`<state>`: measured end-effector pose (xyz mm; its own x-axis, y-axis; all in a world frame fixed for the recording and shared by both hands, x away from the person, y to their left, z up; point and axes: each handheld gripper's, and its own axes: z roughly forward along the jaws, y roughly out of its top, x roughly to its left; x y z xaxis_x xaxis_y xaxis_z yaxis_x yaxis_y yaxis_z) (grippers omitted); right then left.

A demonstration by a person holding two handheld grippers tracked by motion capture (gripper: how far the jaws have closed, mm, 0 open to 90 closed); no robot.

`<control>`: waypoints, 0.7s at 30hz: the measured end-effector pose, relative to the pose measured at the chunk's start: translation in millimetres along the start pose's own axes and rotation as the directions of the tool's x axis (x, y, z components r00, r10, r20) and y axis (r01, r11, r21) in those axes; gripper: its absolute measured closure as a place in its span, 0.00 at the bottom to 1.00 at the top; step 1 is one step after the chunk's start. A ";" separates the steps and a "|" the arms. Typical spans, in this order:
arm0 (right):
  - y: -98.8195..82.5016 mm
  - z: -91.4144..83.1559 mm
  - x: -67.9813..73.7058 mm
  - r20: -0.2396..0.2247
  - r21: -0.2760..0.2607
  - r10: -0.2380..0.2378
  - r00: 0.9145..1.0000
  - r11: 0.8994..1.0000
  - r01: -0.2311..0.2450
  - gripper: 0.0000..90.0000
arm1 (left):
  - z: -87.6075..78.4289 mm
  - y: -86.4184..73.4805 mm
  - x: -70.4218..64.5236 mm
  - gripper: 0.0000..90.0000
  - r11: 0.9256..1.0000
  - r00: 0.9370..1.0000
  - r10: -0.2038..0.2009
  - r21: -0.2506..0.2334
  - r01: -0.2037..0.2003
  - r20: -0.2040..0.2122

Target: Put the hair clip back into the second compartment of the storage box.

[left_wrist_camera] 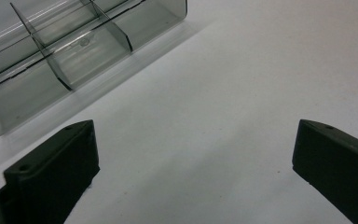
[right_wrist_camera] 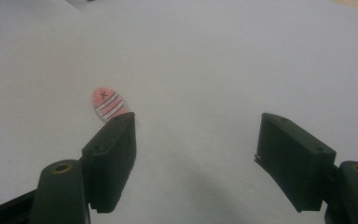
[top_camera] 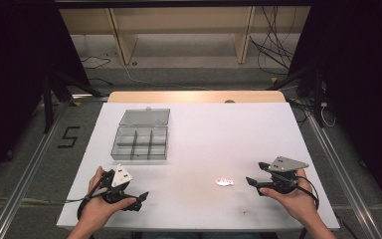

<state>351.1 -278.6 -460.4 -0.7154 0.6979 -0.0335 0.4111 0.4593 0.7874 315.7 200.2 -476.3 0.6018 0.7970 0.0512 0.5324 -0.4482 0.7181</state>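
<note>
Pink, one small striped lure (top_camera: 224,182) is lying on the white counter (top_camera: 219,134) near your right hand-held gripper (top_camera: 252,182). You are holding two hand-held grippers, the left hand-held gripper (top_camera: 142,197) too, both gaping with nothing between the jaws. One clear compartment box (top_camera: 140,142) is sitting further back, above a grey floor.

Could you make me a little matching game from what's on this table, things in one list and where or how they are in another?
Things:
1. clear grey plastic compartment box
2. small pink oval piece with white stripes
3. left gripper
4. right gripper

Descriptions:
A. jaws open, pointing at the pink piece
B. lid flipped open, far left of the white table
C. lying flat between the two grippers
D. jaws open, just in front of the box

Pairs: 1-B, 2-C, 3-D, 4-A
</note>
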 end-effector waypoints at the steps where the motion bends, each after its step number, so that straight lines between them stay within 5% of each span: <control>1: 0.4 0.8 0.9 -0.006 0.003 -0.001 1.000 1.000 0.001 0.33 | 0.0 0.0 0.0 0.00 1.000 1.000 0.000 0.000 0.000 0.000; 21: 20.9 30.6 20.4 -0.139 0.085 -0.057 0.989 0.994 0.069 0.44 | -0.1 0.6 -0.9 0.00 1.000 1.000 0.004 -0.005 -0.004 0.001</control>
<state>362.4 -237.9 -463.5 -0.8092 0.5874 0.0075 0.4073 0.5518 0.7278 315.5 199.2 -475.8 0.6047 0.7947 0.0538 0.5269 -0.4497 0.7212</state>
